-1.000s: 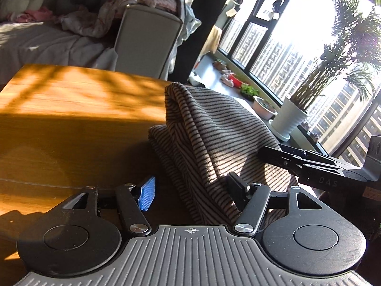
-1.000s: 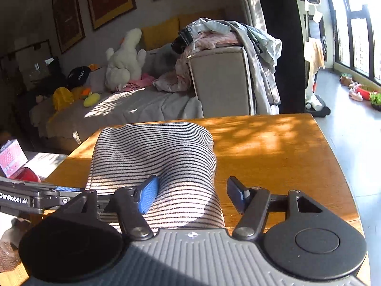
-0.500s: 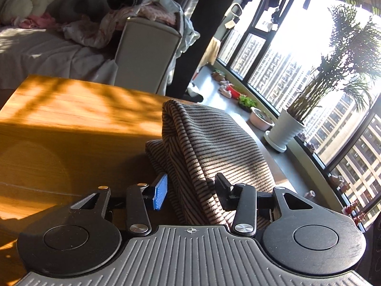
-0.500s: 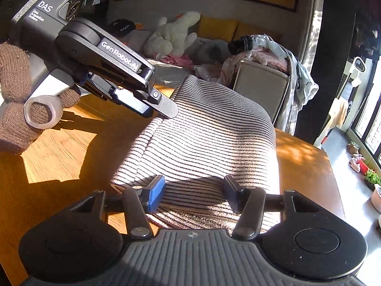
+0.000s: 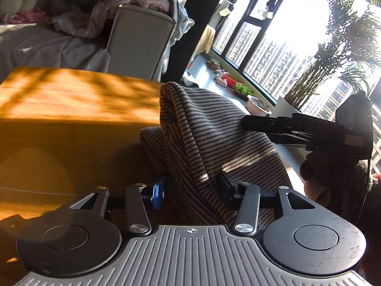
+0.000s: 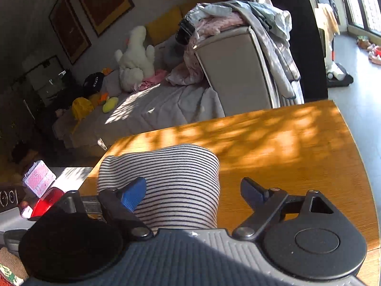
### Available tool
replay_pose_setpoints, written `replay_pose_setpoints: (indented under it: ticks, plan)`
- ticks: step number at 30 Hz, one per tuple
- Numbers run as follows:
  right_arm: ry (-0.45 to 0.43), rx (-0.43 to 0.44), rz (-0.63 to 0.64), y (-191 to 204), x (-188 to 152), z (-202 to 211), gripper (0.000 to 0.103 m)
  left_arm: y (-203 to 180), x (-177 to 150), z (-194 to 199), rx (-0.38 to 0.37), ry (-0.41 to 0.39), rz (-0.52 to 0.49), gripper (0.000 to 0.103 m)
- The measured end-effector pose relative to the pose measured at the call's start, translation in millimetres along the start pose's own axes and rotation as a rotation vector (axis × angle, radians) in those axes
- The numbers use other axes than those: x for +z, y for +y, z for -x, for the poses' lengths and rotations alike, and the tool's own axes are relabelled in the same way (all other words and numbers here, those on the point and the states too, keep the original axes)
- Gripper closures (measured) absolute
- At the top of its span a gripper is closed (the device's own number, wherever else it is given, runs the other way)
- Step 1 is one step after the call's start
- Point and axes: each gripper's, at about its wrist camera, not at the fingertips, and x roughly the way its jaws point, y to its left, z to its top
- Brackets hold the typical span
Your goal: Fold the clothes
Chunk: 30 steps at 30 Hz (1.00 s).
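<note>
Striped knit top (image 5: 209,138) sits bunched up on the wooden table (image 5: 71,109), near its window-side edge. Left gripper (image 5: 190,188) has its fingers partly closed with a fold of the cloth between them. Right gripper (image 6: 193,190) is wide open over the top, gripping nothing.

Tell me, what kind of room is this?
Probably a living room in a high-rise flat: a sofa with a white stuffed toy, framed pictures on the wall, and big windows facing tall buildings.
</note>
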Motion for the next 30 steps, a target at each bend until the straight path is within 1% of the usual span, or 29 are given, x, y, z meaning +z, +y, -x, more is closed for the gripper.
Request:
replay_pose_setpoints:
  ticks: [2, 3, 5, 7, 9, 11, 12, 13, 15, 16, 18, 20, 24, 25, 27, 28, 30]
  plan:
    - [0.054, 0.067, -0.087, -15, -3, -22, 0.014, 1, 1, 1, 0.008, 0.004, -0.004, 0.050]
    - [0.054, 0.094, -0.099, -16, -5, -24, 0.014, 2, 1, 1, 0.011, 0.003, -0.005, 0.050]
    - [0.039, 0.142, -0.104, -14, -8, -22, 0.034, 3, 0, 0, 0.007, 0.004, 0.001, 0.050]
    - [-0.017, 0.182, -0.058, -2, -6, -8, 0.039, 3, 1, -3, 0.002, 0.008, 0.004, 0.049]
    - [-0.056, 0.189, -0.029, 7, -3, 2, 0.040, 0, 2, -7, 0.004, 0.007, -0.004, 0.048]
    - [-0.038, 0.073, 0.022, 12, 0, -2, 0.040, -3, 4, -7, 0.005, 0.001, -0.007, 0.048]
    - [-0.019, 0.003, 0.038, 10, 2, -8, 0.040, -5, 5, -6, 0.006, -0.003, -0.008, 0.048]
    - [-0.006, -0.046, 0.054, 7, 1, -13, 0.040, -6, 6, -6, 0.007, -0.006, -0.008, 0.048]
    - [-0.013, -0.051, 0.057, 4, -2, -15, 0.040, -12, 10, 2, 0.024, -0.027, -0.032, 0.052]
    - [-0.019, -0.051, 0.053, 4, -2, -15, 0.040, -15, 12, 7, 0.034, -0.044, -0.049, 0.052]
    - [-0.032, -0.071, 0.095, 11, -5, -15, 0.040, -20, 19, 19, 0.044, -0.084, -0.071, 0.052]
    - [-0.043, -0.099, 0.143, 18, -7, -14, 0.040, -24, 27, 26, 0.025, -0.117, -0.070, 0.053]
    - [-0.058, -0.142, 0.204, 28, -10, -12, 0.040, -36, 39, 32, -0.042, -0.180, -0.079, 0.053]
    - [-0.063, -0.149, 0.215, 30, -10, -11, 0.039, -39, 41, 31, -0.066, -0.184, -0.080, 0.053]
    - [-0.072, -0.148, 0.218, 31, -10, -7, 0.037, -44, 44, 21, -0.111, -0.159, -0.080, 0.053]
    - [-0.077, -0.147, 0.219, 31, -10, -5, 0.036, -44, 43, 14, -0.110, -0.139, -0.079, 0.053]
    - [-0.093, -0.136, 0.207, 28, -10, 5, 0.035, -41, 40, -3, -0.085, -0.092, -0.072, 0.054]
